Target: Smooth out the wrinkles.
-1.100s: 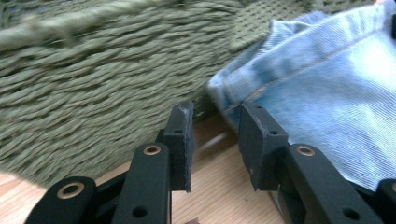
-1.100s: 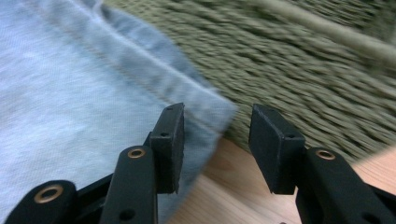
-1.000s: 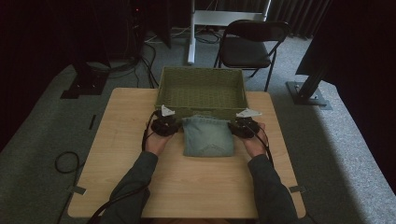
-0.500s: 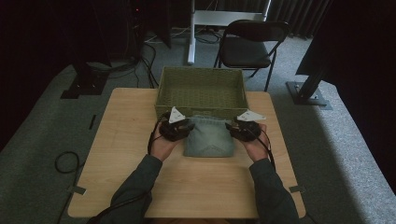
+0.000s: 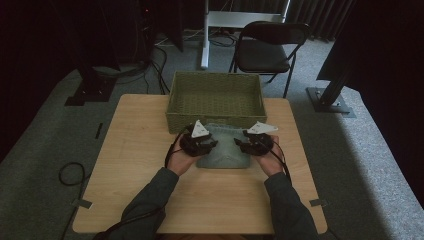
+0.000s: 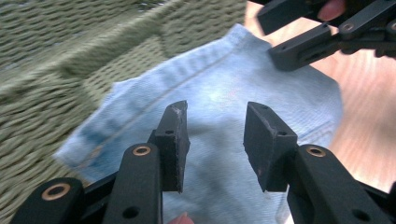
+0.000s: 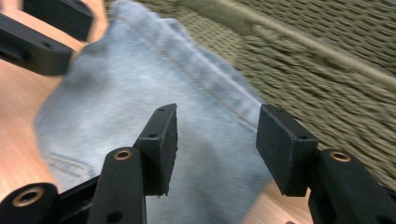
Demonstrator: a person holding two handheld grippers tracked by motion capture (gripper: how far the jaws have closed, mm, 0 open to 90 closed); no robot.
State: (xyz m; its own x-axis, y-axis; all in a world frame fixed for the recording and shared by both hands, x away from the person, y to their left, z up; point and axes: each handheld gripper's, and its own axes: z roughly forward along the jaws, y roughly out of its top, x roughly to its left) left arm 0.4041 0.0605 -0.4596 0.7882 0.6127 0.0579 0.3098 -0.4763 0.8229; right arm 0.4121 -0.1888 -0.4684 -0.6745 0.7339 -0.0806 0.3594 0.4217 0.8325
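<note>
pale denim, folded (image 5: 223,146), lies on the table (image 5: 135,150) against the basket (image 5: 216,95), left gripper (image 5: 206,144) and right gripper (image 5: 242,144) just opening, nothing pinched; looks like regripping before lifting it in.

The table (image 5: 135,165) is a light wooden one and it stands on a grey carpet floor (image 5: 45,150). On the table, at its far edge, sits a green woven basket (image 5: 216,102). Just in front of the basket lies a folded piece of light blue denim cloth (image 5: 223,150), its far edge against the basket's near wall.
</note>
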